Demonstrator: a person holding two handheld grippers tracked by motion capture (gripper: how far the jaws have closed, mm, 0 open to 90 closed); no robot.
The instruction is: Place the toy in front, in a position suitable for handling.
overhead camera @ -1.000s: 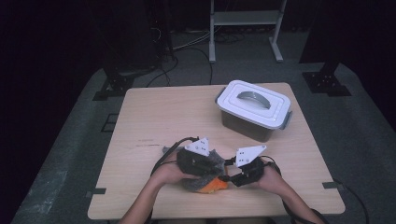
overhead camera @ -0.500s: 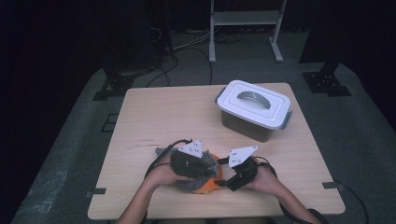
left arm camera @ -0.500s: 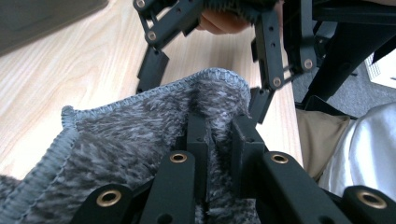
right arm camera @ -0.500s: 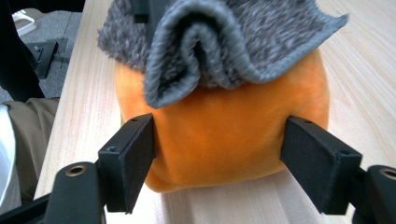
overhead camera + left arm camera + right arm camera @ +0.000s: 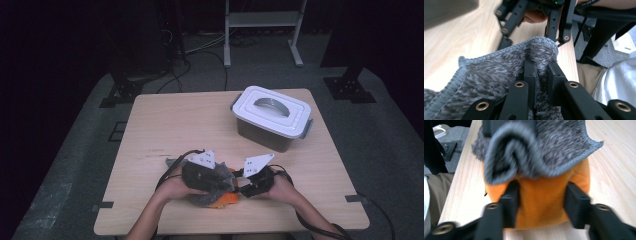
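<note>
At the near edge of the wooden table (image 5: 165, 120), the person works a grey knitted cloth (image 5: 212, 182) and an orange cloth (image 5: 226, 200) that lies under it. The bundle sits between the two hands, just in front of the person, well apart from the lidded plastic box (image 5: 272, 117) at the far right of the table. In the high view the bundle's longer side runs left to right across the table, with the orange part peeking out toward the person.

The left gripper (image 5: 541, 75) has its jaws pinched together on a fold of the grey cloth, whose stitched hem arches up ahead of the tips. The right gripper (image 5: 541, 200) has just been closing; its jaws stand on either side of the orange cloth and touch its flanks, with the rolled grey cloth lying on top.
</note>
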